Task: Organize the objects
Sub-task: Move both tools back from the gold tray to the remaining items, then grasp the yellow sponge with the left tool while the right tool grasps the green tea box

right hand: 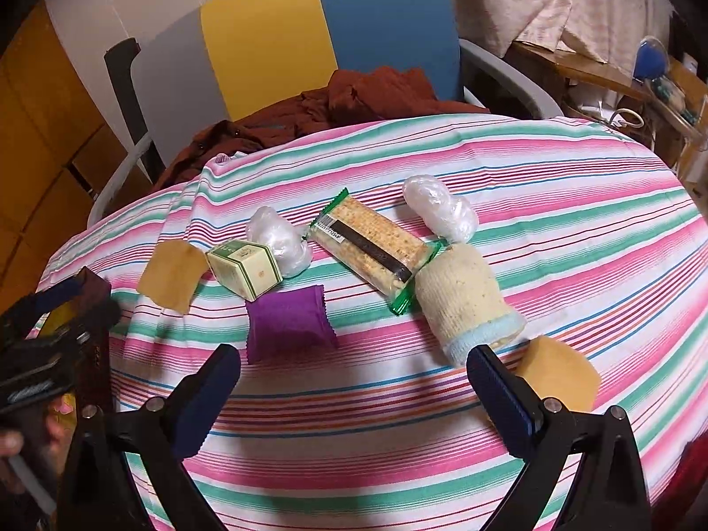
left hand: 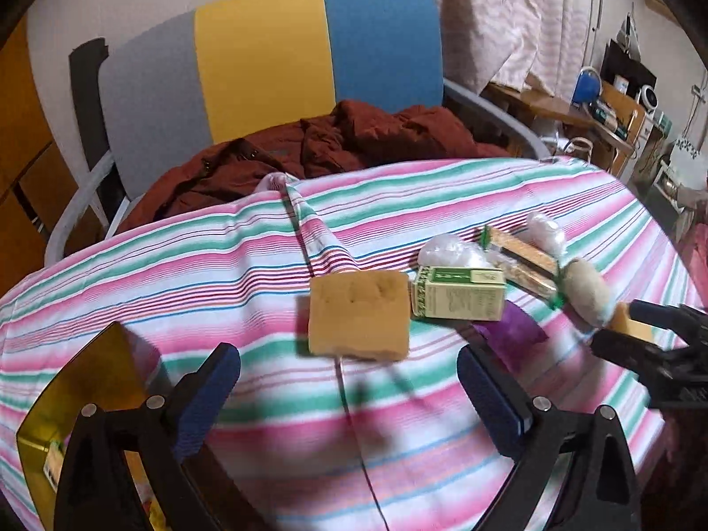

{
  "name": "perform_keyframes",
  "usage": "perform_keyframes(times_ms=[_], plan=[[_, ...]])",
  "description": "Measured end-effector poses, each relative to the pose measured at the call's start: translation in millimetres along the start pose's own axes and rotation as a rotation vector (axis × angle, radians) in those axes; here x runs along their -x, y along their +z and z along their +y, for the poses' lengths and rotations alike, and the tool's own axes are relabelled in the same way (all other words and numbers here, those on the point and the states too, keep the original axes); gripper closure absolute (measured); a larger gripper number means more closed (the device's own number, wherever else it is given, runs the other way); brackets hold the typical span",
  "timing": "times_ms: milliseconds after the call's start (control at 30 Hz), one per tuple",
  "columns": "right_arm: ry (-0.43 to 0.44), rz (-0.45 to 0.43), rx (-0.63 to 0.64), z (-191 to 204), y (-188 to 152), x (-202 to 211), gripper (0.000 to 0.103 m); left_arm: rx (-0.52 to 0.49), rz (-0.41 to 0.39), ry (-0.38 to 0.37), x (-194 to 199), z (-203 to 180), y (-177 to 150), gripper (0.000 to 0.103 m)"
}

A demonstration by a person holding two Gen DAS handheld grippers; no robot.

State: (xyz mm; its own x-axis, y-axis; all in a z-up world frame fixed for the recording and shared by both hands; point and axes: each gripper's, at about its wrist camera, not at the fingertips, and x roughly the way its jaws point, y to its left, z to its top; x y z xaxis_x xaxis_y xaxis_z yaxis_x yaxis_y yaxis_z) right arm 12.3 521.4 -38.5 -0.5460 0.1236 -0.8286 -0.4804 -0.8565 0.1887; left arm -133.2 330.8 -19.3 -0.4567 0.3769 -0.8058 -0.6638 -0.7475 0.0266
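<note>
Purple packet lies just ahead of the right gripper, both grippers' fingers wide apart, empty.

Tri-colour chair w/ red cloth; curtains, cluttered desk.

I'm in a lived-in home room: striped pink-and-green cloth over the bench, rust-red jacket dumped on a grey-yellow-blue chair, cluttered wooden shelf.
</note>
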Motion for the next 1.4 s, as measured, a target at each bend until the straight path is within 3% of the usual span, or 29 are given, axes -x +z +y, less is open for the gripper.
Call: perform_keyframes(times_ms=[433,467,533,567,667,967,1100,1267,1400], plan=[[0.012,0.031,-0.003,0,0,-6,0.0,-0.024,0.086,0.016,-64,0,16,0.002],[0.011,0.033,-0.001,0,-1,-6,0.0,-0.026,0.096,0.019,-68,-1,16,0.004],[0.007,0.034,0.001,1,-1,-7,0.0,-0.006,0.103,-0.021,-69,1,16,0.025],[0.005,0.035,0.001,1,-1,-7,0.0,-0.004,0.097,-0.034,-66,0,15,0.035],[-0.001,0.041,-0.001,-1,-1,-9,0.0,-0.021,0.057,-0.046,-55,-2,14,0.037],[0.0,0.051,0.027,5,-3,-13,0.0,0.05,-0.043,-0.115,11,4,-10,0.037],[0.063,0.053,0.038,12,-2,-13,0.0,0.101,-0.071,-0.137,37,13,-29,0.037],[0.082,0.003,0.113,39,16,-17,0.0,0.168,-0.091,-0.157,63,29,-51,0.037],[0.104,0.039,0.109,58,35,-43,0.0,0.22,-0.104,-0.162,79,44,-64,0.037]])
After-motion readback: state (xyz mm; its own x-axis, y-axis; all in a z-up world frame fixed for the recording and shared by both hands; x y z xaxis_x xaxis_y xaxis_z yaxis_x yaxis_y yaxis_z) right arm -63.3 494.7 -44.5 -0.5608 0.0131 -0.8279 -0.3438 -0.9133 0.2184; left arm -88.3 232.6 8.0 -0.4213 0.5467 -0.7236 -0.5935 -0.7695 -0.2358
